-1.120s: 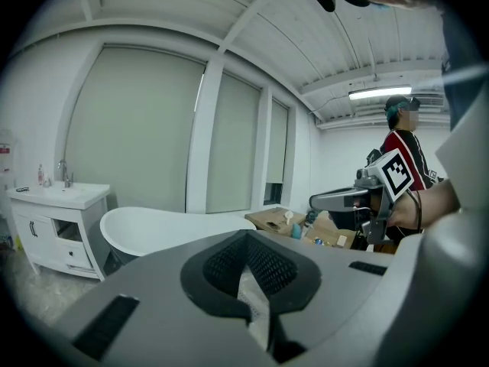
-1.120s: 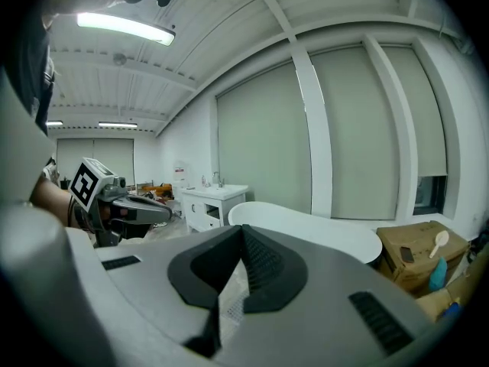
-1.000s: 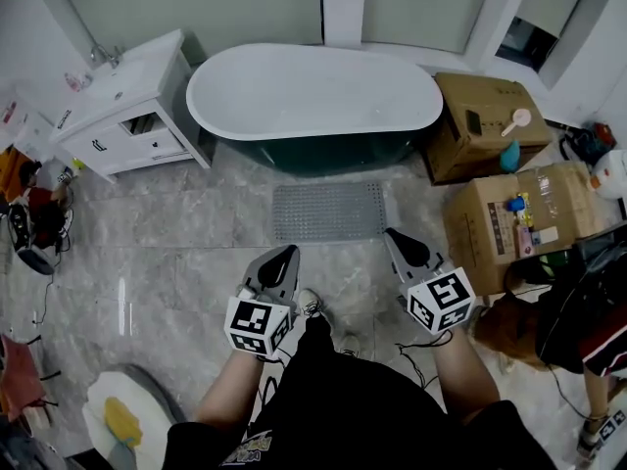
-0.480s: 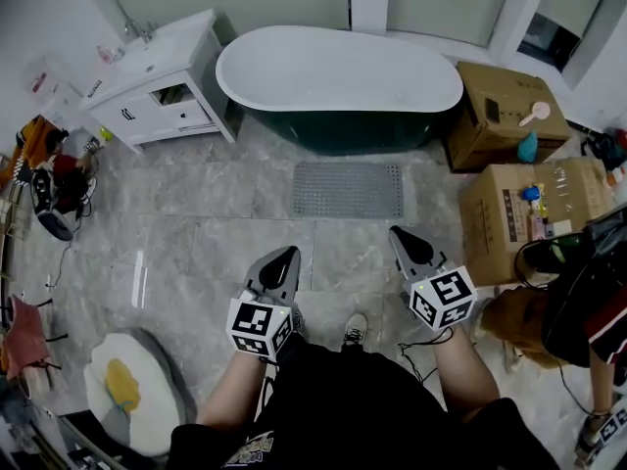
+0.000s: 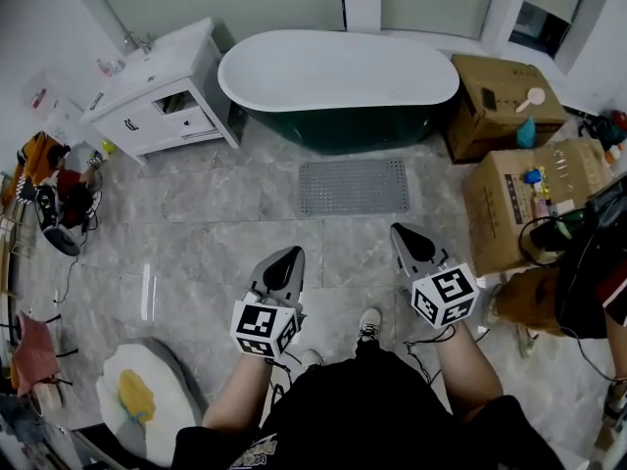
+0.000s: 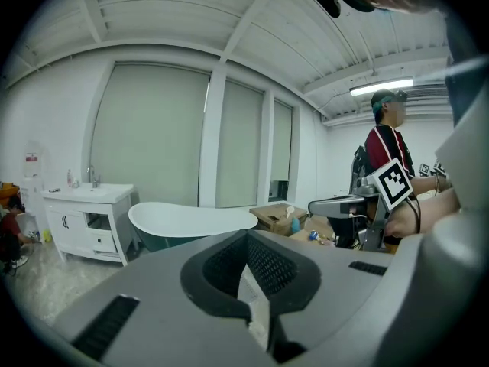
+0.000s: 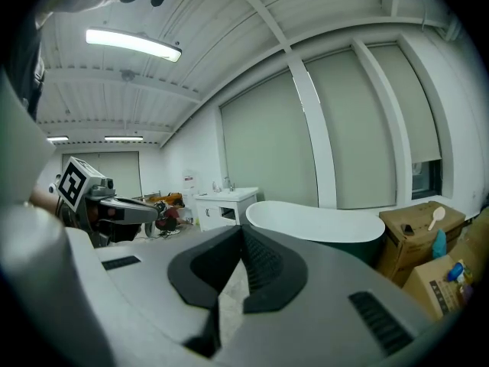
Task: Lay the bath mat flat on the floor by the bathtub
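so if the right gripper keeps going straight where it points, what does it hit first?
Probably the bathtub: the right gripper, shut and empty, looks level and aims at its side, passing above the bath mat. Depth is hard to judge.

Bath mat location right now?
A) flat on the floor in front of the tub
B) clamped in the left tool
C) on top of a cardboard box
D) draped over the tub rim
A: the grey bath mat lies spread flat on the floor, directly in front of the bathtub.
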`<state>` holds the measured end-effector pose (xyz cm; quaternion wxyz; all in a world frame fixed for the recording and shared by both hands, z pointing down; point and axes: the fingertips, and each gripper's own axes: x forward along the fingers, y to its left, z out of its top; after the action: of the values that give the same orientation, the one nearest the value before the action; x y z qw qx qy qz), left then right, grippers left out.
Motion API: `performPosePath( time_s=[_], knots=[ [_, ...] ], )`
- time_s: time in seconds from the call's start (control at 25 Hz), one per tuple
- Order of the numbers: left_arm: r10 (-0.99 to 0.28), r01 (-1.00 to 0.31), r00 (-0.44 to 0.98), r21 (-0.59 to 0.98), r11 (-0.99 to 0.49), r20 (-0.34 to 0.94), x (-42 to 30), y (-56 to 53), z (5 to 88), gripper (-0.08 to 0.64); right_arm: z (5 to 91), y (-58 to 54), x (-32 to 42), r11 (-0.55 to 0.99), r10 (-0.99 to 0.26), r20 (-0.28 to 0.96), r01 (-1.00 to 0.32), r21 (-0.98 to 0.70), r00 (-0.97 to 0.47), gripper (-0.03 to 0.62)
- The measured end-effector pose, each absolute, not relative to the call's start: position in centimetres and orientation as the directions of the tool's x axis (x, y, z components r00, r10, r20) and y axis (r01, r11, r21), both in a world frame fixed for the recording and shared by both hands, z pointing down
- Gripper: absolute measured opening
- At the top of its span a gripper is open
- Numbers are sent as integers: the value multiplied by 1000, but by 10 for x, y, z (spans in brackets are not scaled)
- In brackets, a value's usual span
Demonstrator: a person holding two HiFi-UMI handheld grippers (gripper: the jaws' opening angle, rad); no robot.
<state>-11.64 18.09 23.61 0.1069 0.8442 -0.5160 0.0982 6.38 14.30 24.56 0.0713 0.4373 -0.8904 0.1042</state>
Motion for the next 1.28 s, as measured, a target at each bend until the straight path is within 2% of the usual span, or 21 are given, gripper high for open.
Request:
performPosePath(
  time_s=[0.8, 1.28],
  knots=[
    [-785, -818, 574, 131, -560, 232, -232, 311, 246, 14, 248, 301, -38, 467, -849, 239, -881, -76, -471, 16],
    [-777, -802, 597, 113, -587, 200, -237, 329, 233, 14, 245, 332, -56, 473, -848, 238, -879, -60, -473, 16]
  ],
)
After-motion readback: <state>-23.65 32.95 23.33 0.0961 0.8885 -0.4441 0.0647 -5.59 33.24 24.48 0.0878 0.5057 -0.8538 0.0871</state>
